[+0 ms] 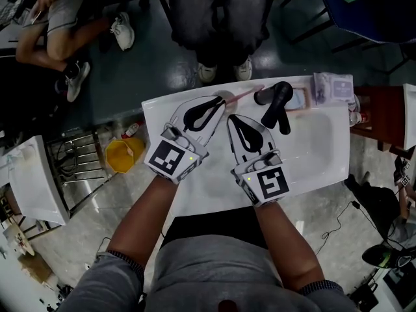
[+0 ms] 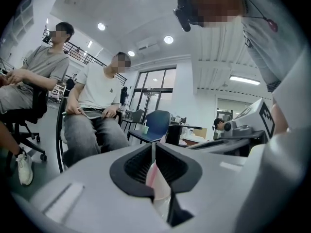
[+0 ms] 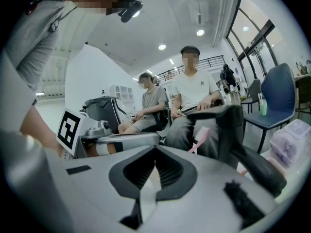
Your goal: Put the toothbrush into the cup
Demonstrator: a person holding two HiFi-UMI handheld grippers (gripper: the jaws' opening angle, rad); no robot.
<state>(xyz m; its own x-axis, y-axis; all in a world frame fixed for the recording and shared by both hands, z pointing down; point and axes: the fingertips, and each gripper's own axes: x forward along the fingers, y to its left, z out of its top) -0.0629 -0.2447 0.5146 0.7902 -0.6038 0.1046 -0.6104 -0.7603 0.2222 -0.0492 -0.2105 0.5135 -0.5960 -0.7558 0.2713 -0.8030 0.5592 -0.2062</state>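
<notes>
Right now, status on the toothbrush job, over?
Left hand-held gripper shut on pink toothbrush at the sink. Right hand-held gripper shut, empty. Black faucet close by brush tip; cup not made out.

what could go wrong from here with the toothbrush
1. The left gripper pinches the toothbrush near one end, so the long free part could pivot or slip in the jaws.
2. The free end lies close to the black fixture and might knock against it when moved.
3. The right gripper, shut and empty, sits right beside the left one, so they could bump.
</notes>
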